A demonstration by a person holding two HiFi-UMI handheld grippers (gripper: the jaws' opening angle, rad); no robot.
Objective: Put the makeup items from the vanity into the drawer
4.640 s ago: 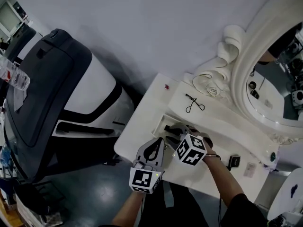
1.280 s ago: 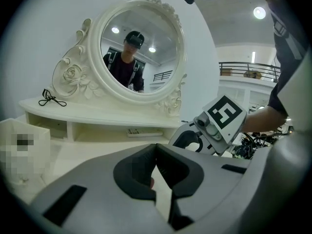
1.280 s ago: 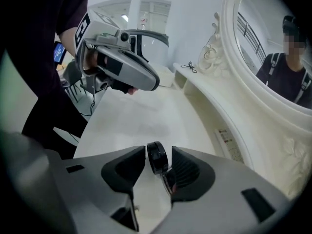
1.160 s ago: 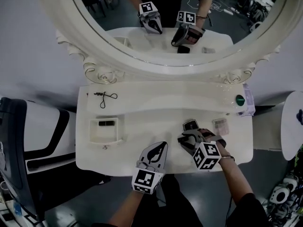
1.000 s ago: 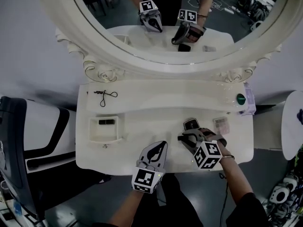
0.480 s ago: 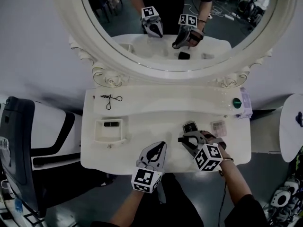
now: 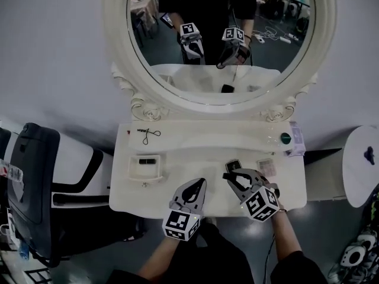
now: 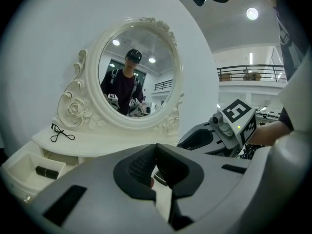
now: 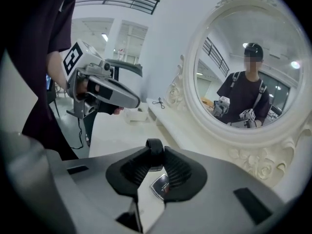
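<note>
My right gripper [image 7: 227, 177] hangs above the white vanity top [image 7: 195, 158], shut on a short black tube [image 9: 155, 152] pinched upright between its tips. Just below and beyond it a square black compact [image 7: 234, 165] lies on the top, also visible under the jaws in the right gripper view [image 9: 161, 184]. To its left, my left gripper [image 7: 201, 182] is shut with its tips touching and nothing between them [image 8: 156, 145]. The small open drawer [image 7: 146, 158] at the left holds a black item [image 8: 46, 171].
An eyelash curler [image 7: 148, 134] lies on the raised shelf at the back left. A small packet [image 7: 265, 166] and a green-capped jar [image 7: 285, 138] sit at the right. The oval mirror [image 7: 219, 40] stands behind. A black chair [image 7: 35, 176] is left, a round stool [image 7: 361, 164] right.
Both grippers have risen off the vanity top, the right one tilting as it lifts the black tube. The head view has pulled back, so the vanity looks smaller.
</note>
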